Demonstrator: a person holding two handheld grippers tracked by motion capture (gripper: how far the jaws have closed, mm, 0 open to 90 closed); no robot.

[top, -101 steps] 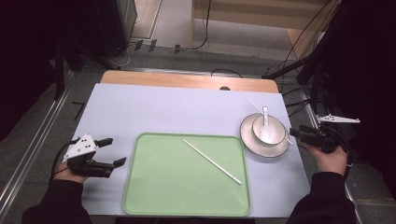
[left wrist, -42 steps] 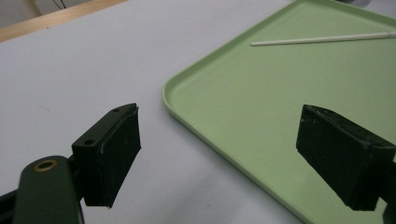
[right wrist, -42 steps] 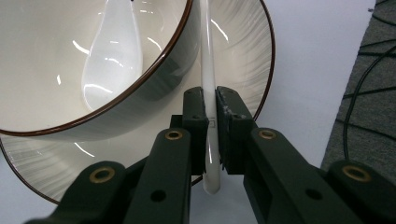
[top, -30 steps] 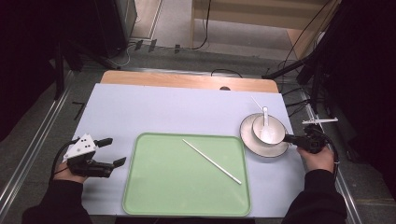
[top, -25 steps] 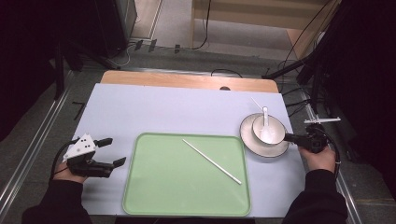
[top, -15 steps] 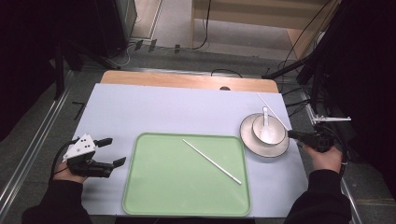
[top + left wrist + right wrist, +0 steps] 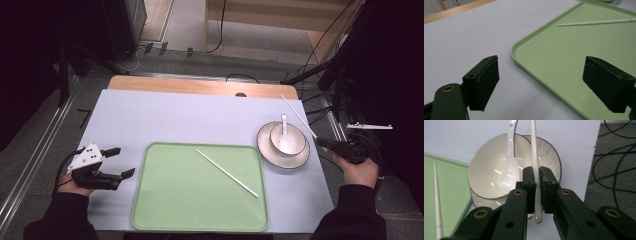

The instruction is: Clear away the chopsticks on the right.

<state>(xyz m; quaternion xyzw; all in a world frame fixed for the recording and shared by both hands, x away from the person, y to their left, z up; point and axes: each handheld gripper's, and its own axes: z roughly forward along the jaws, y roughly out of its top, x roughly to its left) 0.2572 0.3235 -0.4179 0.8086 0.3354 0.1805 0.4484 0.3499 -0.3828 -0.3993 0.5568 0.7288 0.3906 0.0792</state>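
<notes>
At the left edge of the worktop (image 7: pixel 165 112), which is covered by a pale lilac sheet, the left tool (image 7: pixel 121 161) rests in the person's hand with its jaws wide apart and nothing between them. In the left gripper view the two black pads (image 7: pixel 485 81) stand well apart over the sheet and the near corner of the tray.

Just to the right of that tool lies a light green tray (image 7: pixel 155 210) with rounded corners. One white chopstick (image 7: pixel 226 172) lies on it at a slant, its far end pointing up and left, its near end down and right.

Right of the tray, just beside its upper right corner, a cream plate (image 7: pixel 295 159) with a dark rim carries a cream bowl (image 7: pixel 296 140), and a white ceramic soup spoon (image 7: pixel 285 137) lies in the bowl with its handle pointing away from the person.

At the far right, the right tool (image 7: pixel 320 142) is clamped on a second white chopstick (image 7: pixel 297 114). This chopstick slants up and left from the jaws, past the right rim of the plate. In the right gripper view the pads pinch it close to its blunt near end, and a short tip of it sticks out below them, over the plate's edge.
</notes>
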